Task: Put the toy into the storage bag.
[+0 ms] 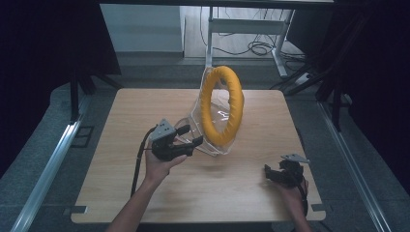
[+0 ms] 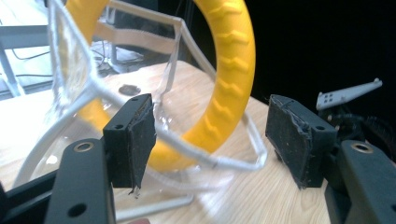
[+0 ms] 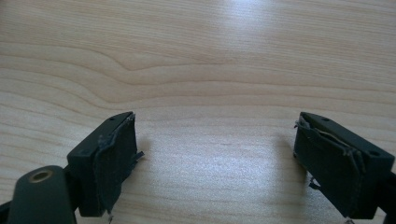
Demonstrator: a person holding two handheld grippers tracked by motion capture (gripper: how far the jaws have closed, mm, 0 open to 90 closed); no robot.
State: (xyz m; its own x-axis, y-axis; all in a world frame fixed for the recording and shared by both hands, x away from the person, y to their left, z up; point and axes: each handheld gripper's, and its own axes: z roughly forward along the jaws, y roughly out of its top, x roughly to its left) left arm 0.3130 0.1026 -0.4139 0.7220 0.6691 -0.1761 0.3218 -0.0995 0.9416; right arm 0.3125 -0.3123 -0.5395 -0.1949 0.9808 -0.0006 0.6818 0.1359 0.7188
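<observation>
A yellow ridged ring stands upright inside a clear plastic package at the middle of the wooden table. My left gripper is open at the package's lower left corner. In the left gripper view the ring rises just beyond the jaws, and the package's white seam runs across the gap of that open gripper. My right gripper hovers low near the table's front right corner. It is open over bare wood, holding nothing.
A white desk frame and floor cables lie beyond the table's far edge. Metal rails run along both sides of the table. The right gripper's grey plate shows past the left gripper's right jaw.
</observation>
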